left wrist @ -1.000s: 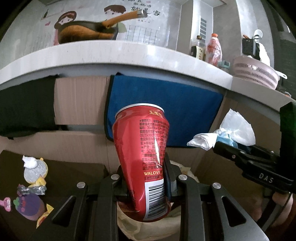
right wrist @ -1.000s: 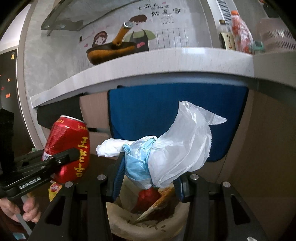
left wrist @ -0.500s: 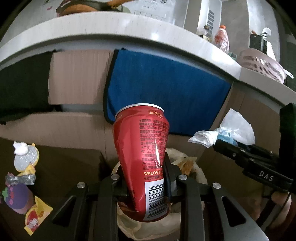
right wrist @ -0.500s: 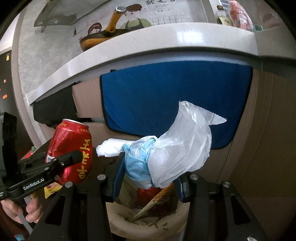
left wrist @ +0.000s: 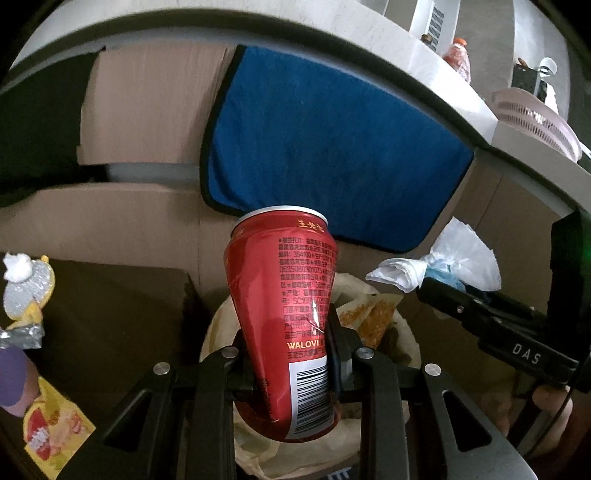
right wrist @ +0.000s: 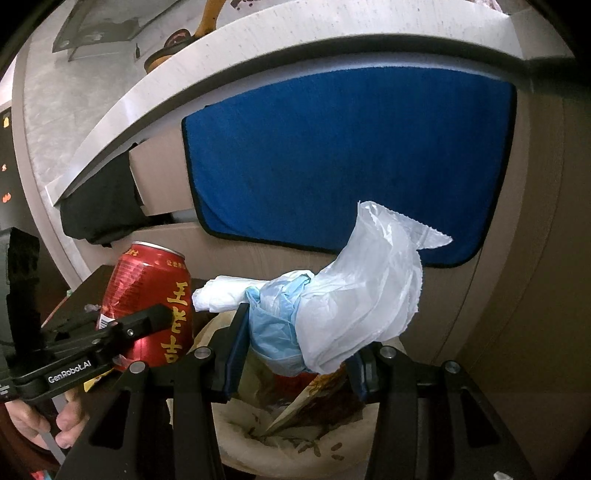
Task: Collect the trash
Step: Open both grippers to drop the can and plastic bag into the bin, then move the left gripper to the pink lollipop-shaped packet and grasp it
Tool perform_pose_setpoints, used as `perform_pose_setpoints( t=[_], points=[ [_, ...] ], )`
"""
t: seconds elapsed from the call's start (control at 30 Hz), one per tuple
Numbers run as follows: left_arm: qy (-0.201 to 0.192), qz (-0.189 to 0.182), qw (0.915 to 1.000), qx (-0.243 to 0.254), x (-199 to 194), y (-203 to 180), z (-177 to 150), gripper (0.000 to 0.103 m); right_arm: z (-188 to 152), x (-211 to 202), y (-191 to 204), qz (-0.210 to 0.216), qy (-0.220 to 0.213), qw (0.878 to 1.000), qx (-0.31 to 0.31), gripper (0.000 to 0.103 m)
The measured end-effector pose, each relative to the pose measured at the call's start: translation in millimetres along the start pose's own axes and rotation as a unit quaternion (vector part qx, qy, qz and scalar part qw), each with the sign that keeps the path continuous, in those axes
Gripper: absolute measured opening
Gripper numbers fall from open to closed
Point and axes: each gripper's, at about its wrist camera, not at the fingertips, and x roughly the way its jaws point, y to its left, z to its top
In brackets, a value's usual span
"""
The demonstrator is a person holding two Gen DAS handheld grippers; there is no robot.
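Observation:
My left gripper (left wrist: pixel 290 354) is shut on a dented red drink can (left wrist: pixel 286 314), held upright over the lined trash bin (left wrist: pixel 410 354). The can also shows in the right wrist view (right wrist: pixel 147 302), with the left gripper (right wrist: pixel 110 339) around it. My right gripper (right wrist: pixel 295 354) is shut on a wad of white plastic and blue wrapper (right wrist: pixel 351 306), held above the bin's rim (right wrist: pixel 236 454). The bin holds food scraps and red and orange waste. The wad and the right gripper (left wrist: pixel 436 288) show at the right of the left wrist view.
A blue towel (left wrist: pixel 332 140) hangs on the cabinet front under the countertop (left wrist: pixel 295 26). A low dark table (left wrist: pixel 110 302) at left carries wrappers and small trash (left wrist: pixel 26 288). A pink basket (left wrist: pixel 535 122) sits on the counter at right.
Both grippers have moved lower and closer to the cabinet, over the bin. The bin's inside shows more. Both grips are unchanged.

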Motion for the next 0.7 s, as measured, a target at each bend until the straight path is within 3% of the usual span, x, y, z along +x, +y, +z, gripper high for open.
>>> perform_pose_setpoints(
  t=[0.07, 0.1, 0.17, 0.27, 0.7],
  points=[
    [0.015, -0.029, 0.9994, -0.006, 8.3, 1.4, 1.9, 0.031, -0.9, 2.6, -1.8, 0.006, 0.003, 1.000, 0.003, 0.043],
    [0.024, -0.049, 0.9985, -0.009, 11.2, 3.6, 2.7, 0.043, -1.4, 3.3, -3.2, 0.013, 0.002, 1.000, 0.007, 0.045],
    [0.029, -0.064, 0.9974, -0.016, 12.6, 8.9, 4.2, 0.056, -1.9, 6.1, -8.0, 0.023, 0.000, 0.999, 0.022, 0.047],
    [0.031, -0.055, 0.9978, -0.018, 8.6, 14.1, 6.0, 0.056, -2.9, 16.5, -14.6, 0.026, 0.016, 0.999, 0.041, 0.055],
    [-0.002, 0.027, 0.9983, -0.052, -60.7, 71.2, -6.2, 0.056, -14.5, 10.6, -11.3, 0.010, 0.015, 0.998, 0.066, 0.057]
  ],
)
